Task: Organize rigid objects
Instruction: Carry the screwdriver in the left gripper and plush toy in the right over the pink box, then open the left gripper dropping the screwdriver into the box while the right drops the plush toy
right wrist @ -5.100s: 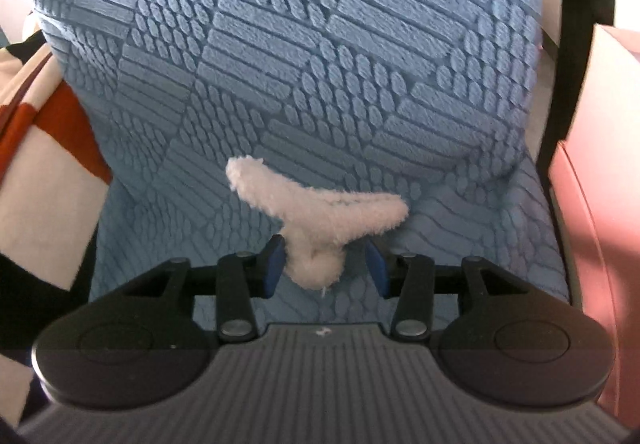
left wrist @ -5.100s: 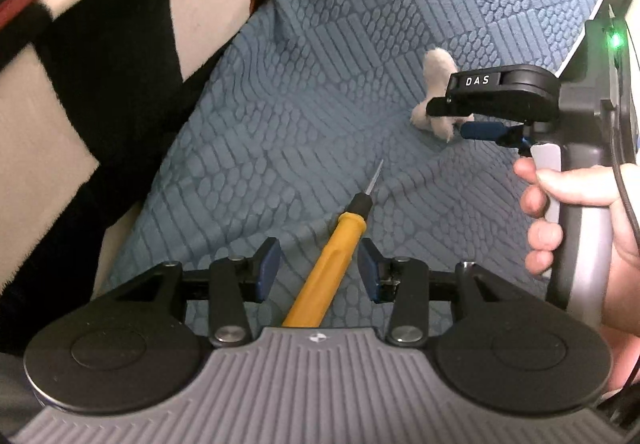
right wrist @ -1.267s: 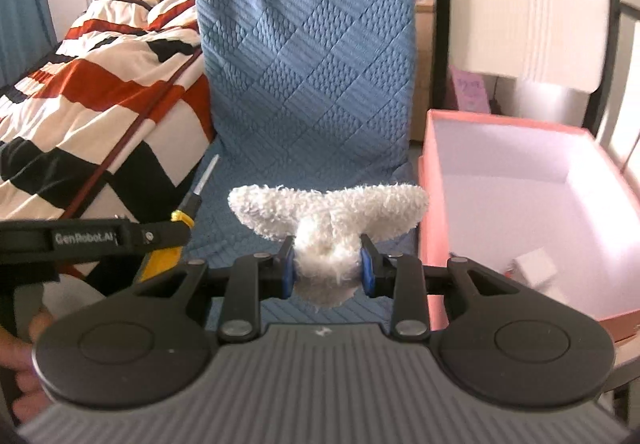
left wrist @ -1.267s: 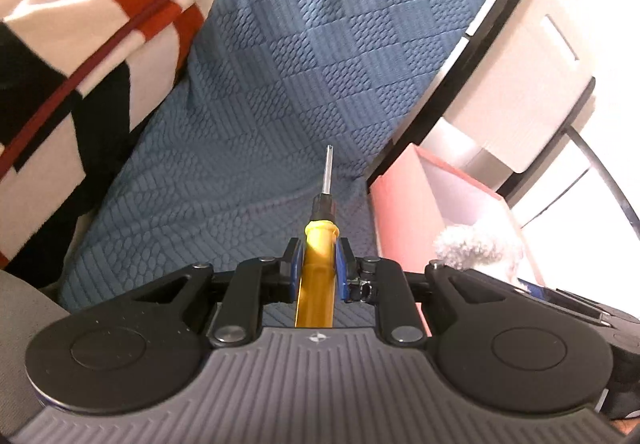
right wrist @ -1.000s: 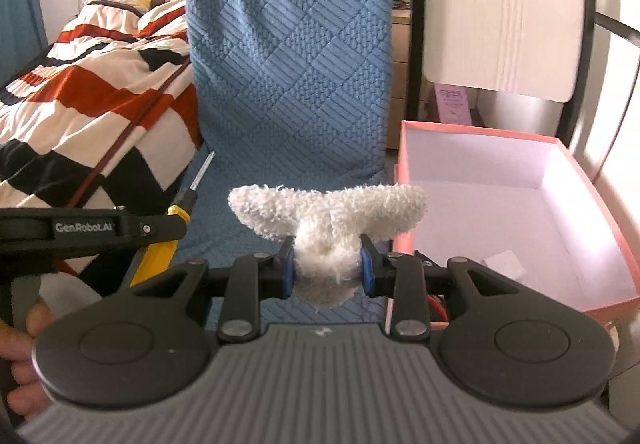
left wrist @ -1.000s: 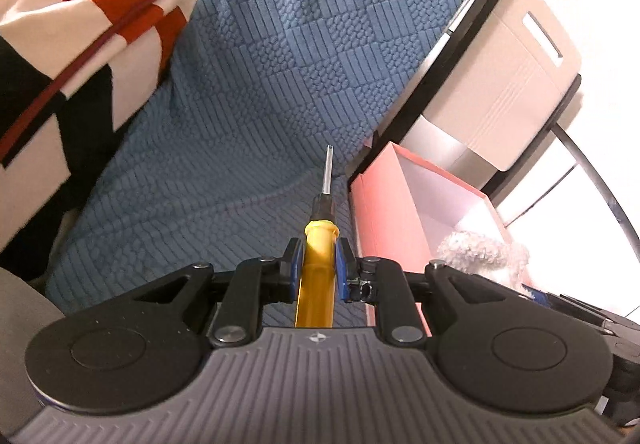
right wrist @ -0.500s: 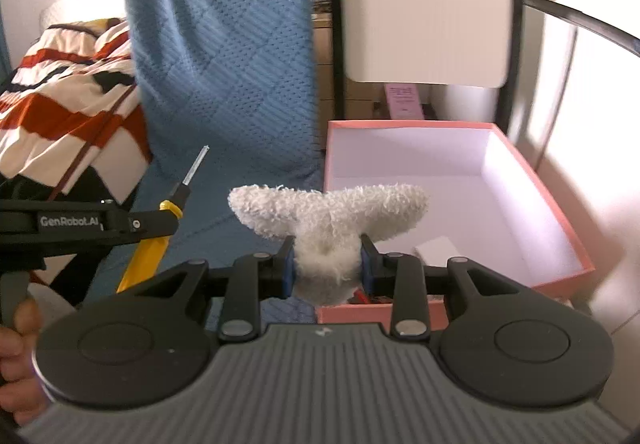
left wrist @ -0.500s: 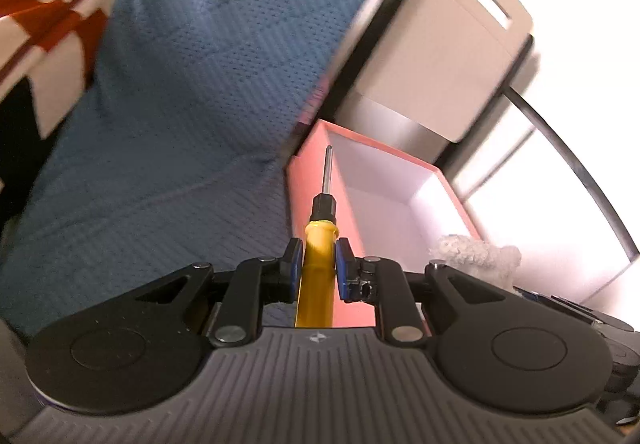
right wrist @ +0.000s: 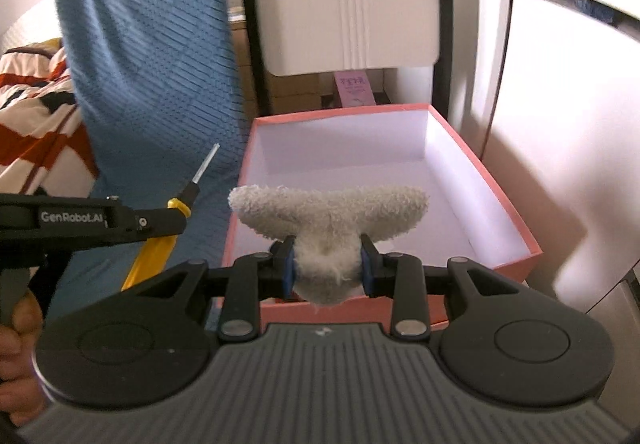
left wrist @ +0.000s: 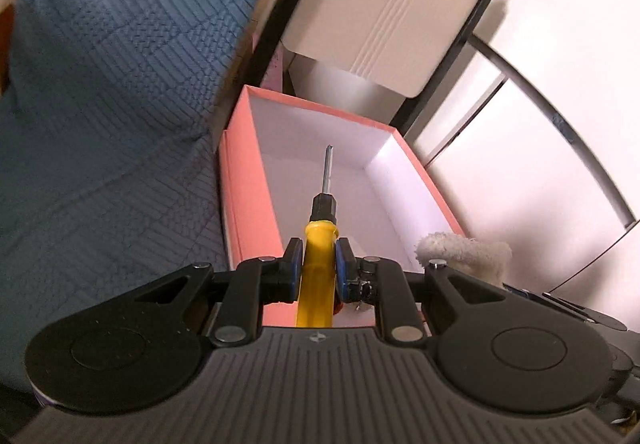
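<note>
Presently, a screwdriver [left wrist: 320, 256] is clamped by the left gripper [left wrist: 318, 264], a fleece toy [right wrist: 328, 220] by the right gripper [right wrist: 326, 268]; a box [right wrist: 504, 212] is seen at 12 o'clock.

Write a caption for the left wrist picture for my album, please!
Left gripper holding a yellow screwdriver aimed into an open pink box.

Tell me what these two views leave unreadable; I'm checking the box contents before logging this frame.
- Near end of the pink cardboard box floor: hidden in the right wrist view by the white fuzzy T-shaped piece and the right tool.
- Same area in the left wrist view: blocked by the left tool and yellow-handled screwdriver.
- Pink label behind the box: print too small.
</note>
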A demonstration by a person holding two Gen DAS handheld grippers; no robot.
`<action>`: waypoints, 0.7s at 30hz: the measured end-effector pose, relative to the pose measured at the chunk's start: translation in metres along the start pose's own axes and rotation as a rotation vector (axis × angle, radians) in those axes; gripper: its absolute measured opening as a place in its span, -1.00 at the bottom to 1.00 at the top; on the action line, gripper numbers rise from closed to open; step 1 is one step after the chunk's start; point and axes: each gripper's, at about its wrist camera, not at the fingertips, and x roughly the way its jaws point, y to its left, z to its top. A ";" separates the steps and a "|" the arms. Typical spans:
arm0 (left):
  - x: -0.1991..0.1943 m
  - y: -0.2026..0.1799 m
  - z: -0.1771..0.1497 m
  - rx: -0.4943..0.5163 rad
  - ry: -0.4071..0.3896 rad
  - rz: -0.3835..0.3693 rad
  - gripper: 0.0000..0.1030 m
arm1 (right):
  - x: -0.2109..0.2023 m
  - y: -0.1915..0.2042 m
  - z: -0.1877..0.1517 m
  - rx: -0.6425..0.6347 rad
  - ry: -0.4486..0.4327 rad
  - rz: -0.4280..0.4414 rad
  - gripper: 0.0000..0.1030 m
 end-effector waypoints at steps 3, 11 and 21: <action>0.020 -0.004 0.011 0.004 0.013 0.000 -0.60 | 0.016 -0.012 0.005 0.018 0.010 -0.011 -0.33; 0.077 -0.012 0.043 0.023 0.065 0.003 -0.60 | 0.057 -0.041 0.017 0.054 0.054 -0.030 -0.33; 0.139 -0.005 0.053 0.022 0.190 0.007 -0.60 | 0.111 -0.073 0.022 0.116 0.154 -0.062 -0.29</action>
